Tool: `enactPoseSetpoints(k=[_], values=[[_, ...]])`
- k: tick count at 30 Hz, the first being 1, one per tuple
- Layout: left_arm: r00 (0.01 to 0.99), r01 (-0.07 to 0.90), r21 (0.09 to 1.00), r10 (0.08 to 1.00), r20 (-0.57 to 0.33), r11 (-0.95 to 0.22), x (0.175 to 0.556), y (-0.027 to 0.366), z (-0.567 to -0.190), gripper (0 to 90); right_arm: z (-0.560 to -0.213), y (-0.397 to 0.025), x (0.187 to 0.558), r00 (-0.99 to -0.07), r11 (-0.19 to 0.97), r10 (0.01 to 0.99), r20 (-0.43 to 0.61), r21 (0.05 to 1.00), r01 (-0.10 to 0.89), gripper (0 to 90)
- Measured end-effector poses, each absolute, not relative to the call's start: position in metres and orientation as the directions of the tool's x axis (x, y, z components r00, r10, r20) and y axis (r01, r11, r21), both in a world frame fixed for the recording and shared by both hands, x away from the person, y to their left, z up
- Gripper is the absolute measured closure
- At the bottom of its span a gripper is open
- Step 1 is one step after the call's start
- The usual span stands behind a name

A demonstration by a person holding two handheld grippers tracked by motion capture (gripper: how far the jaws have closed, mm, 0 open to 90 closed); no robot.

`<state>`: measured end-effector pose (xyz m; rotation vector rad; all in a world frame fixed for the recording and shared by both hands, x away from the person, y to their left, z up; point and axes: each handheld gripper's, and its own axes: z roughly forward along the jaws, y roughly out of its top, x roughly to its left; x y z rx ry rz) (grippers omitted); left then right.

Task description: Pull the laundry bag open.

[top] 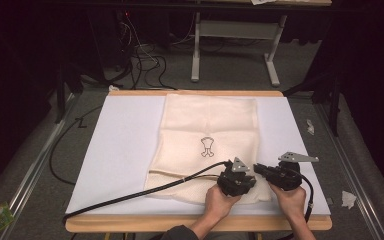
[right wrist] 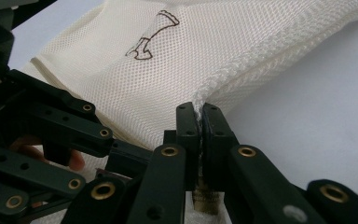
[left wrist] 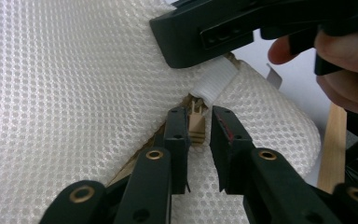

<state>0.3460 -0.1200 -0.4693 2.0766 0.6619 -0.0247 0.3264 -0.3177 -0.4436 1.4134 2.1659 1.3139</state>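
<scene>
1. Mesh bag [top: 209,145], cream w/ a small dark outline print [top: 207,147], is lying flat on the white board [top: 120,150] atop the wooden table [top: 195,223]; its near edge is sitting close to the board's near edge, right of centre.
2. I'm holding both grippers at the bag's near right corner in the high view; L gripper [top: 236,179] is resting over the bag's near edge, R gripper [top: 261,169] just beside it at the corner, the two nearly touching.
3. L gripper [left wrist: 198,133] in its own view: jaws are standing narrow but apart, w/ the tan zipper pull [left wrist: 196,128] sitting between them; can't tell if the pads are touching it yet.
4. White ribbed tab [left wrist: 214,81] at the zip's end is lying just beyond the pull; the R gripper's black jaw tip is sitting right over it.
5. R gripper [right wrist: 199,123] in its own view: jaws are closed tight on the bag's corner seam [right wrist: 223,77], fabric pinched btwn the pads; the seam is running up and away to the right.
6. L gripper's black linkage is crowding the left of the R gripper view, w/ a fingertip [right wrist: 74,161] showing under it.
7. Black cable [top: 130,196] is trailing from the L gripper across the board toward the near left corner.
</scene>
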Motion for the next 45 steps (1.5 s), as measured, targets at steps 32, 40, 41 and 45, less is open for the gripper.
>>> enactPoseSetpoints(k=[32,40,41,45], values=[[0.864,0.447,0.772,0.441,-0.242,-0.451,0.347,-0.119,-0.469,82.7,-0.449,-0.321,0.327,-0.514,0.146,0.813,0.275,0.757,0.636,73.7],[0.868,0.436,0.770,0.443,-0.224,-0.466,0.348,-0.118,-0.470,85.5,-0.456,-0.324,0.325,-0.518,0.148,0.801,0.300,0.739,0.657,79.3],[0.868,0.437,0.768,0.444,-0.223,-0.468,0.348,-0.118,-0.470,87.4,-0.457,-0.323,0.324,-0.515,0.156,0.807,0.291,0.735,0.660,81.8],[0.870,0.433,0.768,0.444,-0.217,-0.473,0.348,-0.118,-0.470,87.4,-0.458,-0.322,0.323,-0.519,0.164,0.808,0.279,0.740,0.653,83.8]])
